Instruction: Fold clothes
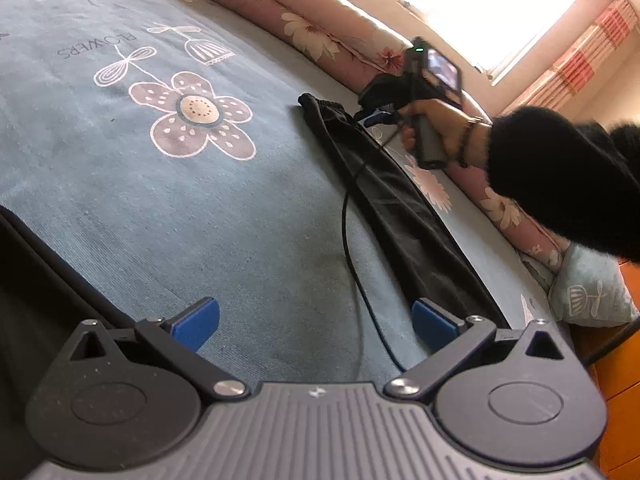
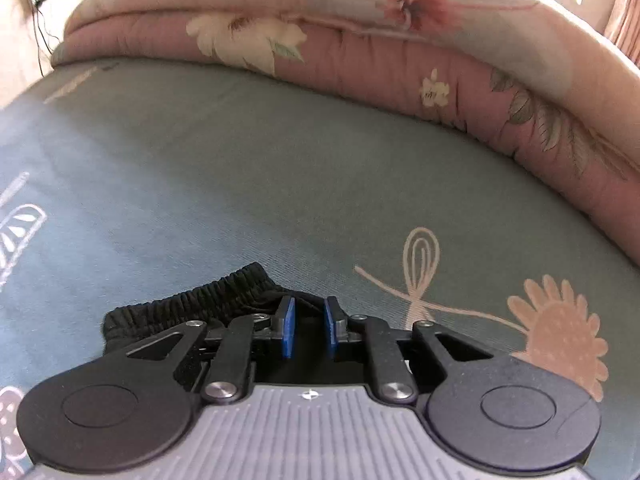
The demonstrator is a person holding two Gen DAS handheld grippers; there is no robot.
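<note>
Black trousers [image 1: 400, 208] lie in a long narrow strip on the blue flowered bedsheet [image 1: 160, 220], running from the far waistband toward my left gripper. My left gripper [image 1: 316, 324] hovers open over the sheet, its right pad beside the strip's near end and nothing between the pads. A hand in a black sleeve holds my right gripper [image 1: 376, 118] at the waistband end. In the right wrist view, my right gripper [image 2: 308, 328] has its blue pads close together on black cloth just right of the elastic waistband [image 2: 192, 300].
A rolled pink floral quilt [image 1: 320, 36] [image 2: 360, 72] borders the far side of the bed. A black cable [image 1: 348, 240] trails across the sheet beside the trousers. A pale pillow [image 1: 592, 296] lies at the right edge. Dark cloth [image 1: 24, 280] fills the lower left.
</note>
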